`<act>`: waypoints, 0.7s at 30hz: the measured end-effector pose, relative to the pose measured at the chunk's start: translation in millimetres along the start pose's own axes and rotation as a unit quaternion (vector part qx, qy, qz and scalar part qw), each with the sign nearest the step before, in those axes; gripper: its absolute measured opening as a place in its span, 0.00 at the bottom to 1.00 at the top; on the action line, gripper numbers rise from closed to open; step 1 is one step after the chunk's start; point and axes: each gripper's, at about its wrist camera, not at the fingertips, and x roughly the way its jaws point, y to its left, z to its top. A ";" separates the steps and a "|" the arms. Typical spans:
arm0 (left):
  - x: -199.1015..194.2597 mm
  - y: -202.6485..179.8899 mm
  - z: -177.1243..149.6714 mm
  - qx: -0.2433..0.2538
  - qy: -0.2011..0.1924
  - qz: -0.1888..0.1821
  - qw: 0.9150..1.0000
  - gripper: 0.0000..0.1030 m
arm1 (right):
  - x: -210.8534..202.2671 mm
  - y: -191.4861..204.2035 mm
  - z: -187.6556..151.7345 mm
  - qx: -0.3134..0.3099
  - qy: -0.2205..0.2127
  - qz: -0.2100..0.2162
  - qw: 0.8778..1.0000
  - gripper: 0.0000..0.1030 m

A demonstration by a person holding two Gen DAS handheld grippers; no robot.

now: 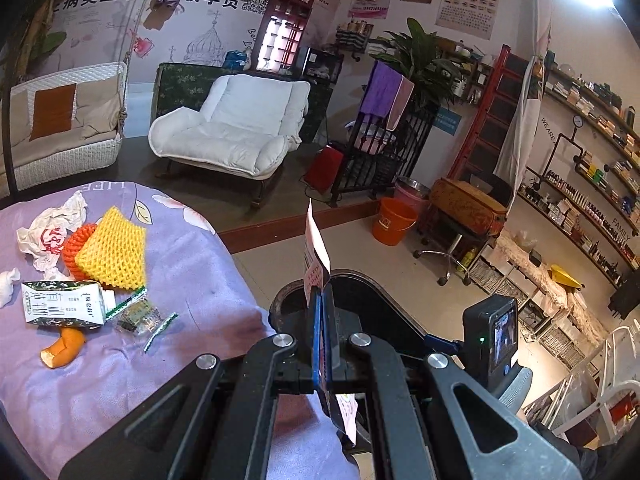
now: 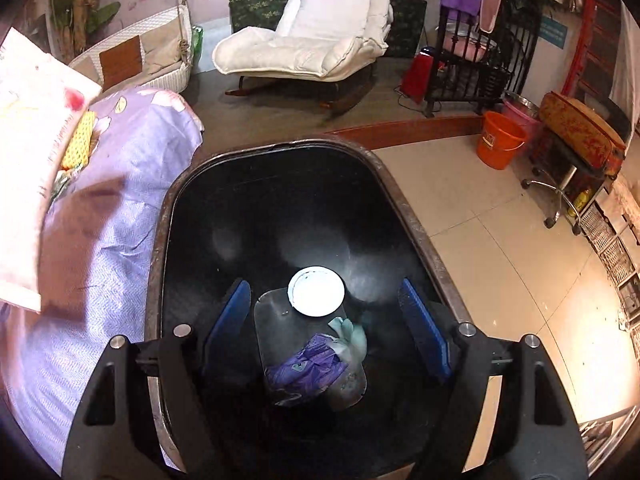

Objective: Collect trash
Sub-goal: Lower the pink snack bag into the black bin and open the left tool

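Observation:
My left gripper (image 1: 323, 300) is shut on a flat white and pink paper packet (image 1: 317, 252), held upright near the rim of the black trash bin (image 1: 384, 296). The same packet shows at the left edge of the right wrist view (image 2: 36, 152). My right gripper (image 2: 326, 312) is open and empty above the open bin (image 2: 276, 200), which holds a white round lid (image 2: 316, 291) and a purple wrapper (image 2: 308, 368). On the purple bedsheet (image 1: 192, 264) lie a yellow foam net (image 1: 114, 250), an orange foam net (image 1: 76, 244), crumpled tissue (image 1: 44, 232), a milk carton (image 1: 64, 304), orange peel (image 1: 62, 350) and a small wrapper (image 1: 138, 316).
A white lounge chair (image 1: 236, 128) and a wicker swing seat (image 1: 60, 128) stand behind the bed. An orange bucket (image 1: 392, 220), a stool with a patterned case (image 1: 464, 208) and wall shelves (image 1: 580, 200) are to the right on the tiled floor.

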 end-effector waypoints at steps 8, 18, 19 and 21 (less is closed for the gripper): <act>32.7 -18.4 2.2 0.006 0.020 -0.023 1.000 0.02 | -21.3 -26.2 9.0 0.037 -0.042 -0.035 0.998 0.77; 81.6 -54.7 -8.2 0.031 0.061 -0.039 0.997 0.02 | -30.1 -70.9 10.6 0.089 -0.057 -0.073 0.992 0.79; 86.3 -58.0 -8.6 0.033 0.066 -0.040 0.996 0.02 | -30.2 -74.2 10.6 0.092 -0.057 -0.075 0.991 0.79; 95.4 -63.2 -10.7 0.039 0.074 -0.042 0.996 0.02 | -30.4 -80.6 10.5 0.098 -0.055 -0.077 0.991 0.79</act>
